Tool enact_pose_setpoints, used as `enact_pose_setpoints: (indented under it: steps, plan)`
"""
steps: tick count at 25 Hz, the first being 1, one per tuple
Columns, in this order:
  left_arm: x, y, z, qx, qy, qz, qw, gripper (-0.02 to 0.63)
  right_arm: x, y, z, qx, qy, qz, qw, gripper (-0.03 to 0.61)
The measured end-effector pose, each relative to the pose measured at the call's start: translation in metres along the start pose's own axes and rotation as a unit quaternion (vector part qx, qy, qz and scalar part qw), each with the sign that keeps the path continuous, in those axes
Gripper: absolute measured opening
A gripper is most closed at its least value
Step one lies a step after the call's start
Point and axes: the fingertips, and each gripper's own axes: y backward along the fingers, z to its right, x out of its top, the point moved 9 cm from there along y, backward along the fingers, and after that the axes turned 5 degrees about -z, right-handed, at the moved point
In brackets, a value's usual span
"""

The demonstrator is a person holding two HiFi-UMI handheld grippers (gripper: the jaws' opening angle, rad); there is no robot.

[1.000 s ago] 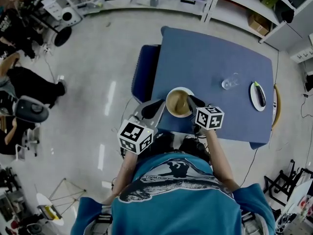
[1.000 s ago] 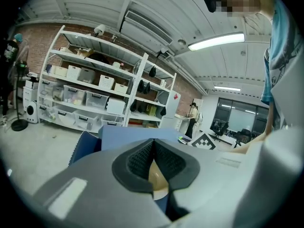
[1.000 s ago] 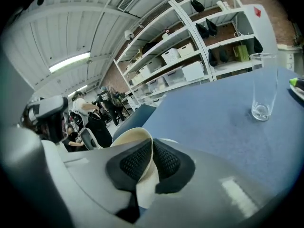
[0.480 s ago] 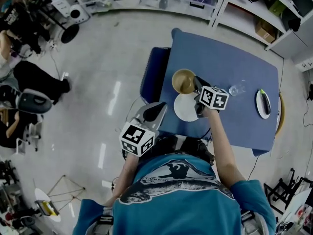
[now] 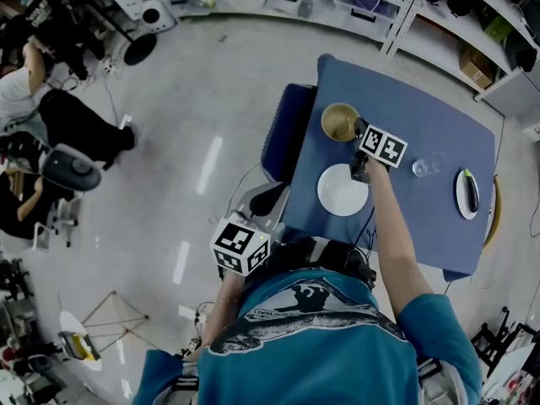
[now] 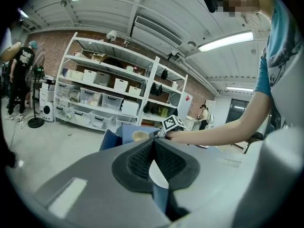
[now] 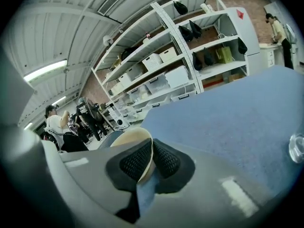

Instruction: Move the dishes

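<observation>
While tight on bowl [image 5: 339,121], right tool [image 5: 359,131] over table [image 5: 422,213].

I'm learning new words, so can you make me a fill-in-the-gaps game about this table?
1. The right tool grips the rim of the tan ____.
2. The white plate lies on a ____ table.
3. The left tool is shut and holds ____.
Missing words: bowl, blue, nothing.
</observation>
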Motion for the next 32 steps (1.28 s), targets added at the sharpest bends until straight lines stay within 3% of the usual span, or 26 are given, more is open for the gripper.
enact_pose_setpoints:
  steps: [7,8,10,11,17,24,32]
  plan:
    - [-0.002,0.004,-0.003,0.000,0.004,-0.001,1.0000,0.014,0.000,-0.005,0.008,-0.019,-0.005,-0.018,1.000,0.021]
    - [-0.003,0.004,-0.003,-0.001,0.003,-0.002,1.0000,0.014,-0.001,-0.004,0.007,-0.017,-0.007,-0.018,1.000,0.036]
    - [-0.002,0.003,-0.003,-0.006,0.003,-0.003,1.0000,0.014,0.000,-0.001,0.005,-0.007,-0.003,-0.019,1.000,0.130]
    - [-0.002,0.002,-0.002,-0.008,0.003,-0.004,1.0000,0.014,0.000,0.002,0.004,-0.002,0.000,-0.018,1.000,0.133]
    - [-0.001,-0.004,0.002,-0.030,-0.001,-0.010,0.9995,0.014,0.003,0.043,-0.012,0.037,0.022,0.019,0.999,0.135]
    - [-0.004,-0.019,0.013,-0.063,-0.006,-0.019,0.9978,0.014,-0.023,0.113,-0.042,0.101,0.066,0.049,0.992,0.133]
    - [-0.006,-0.046,0.048,-0.105,-0.028,-0.029,0.9937,0.014,-0.074,0.182,-0.045,0.084,0.146,0.041,0.985,0.109]
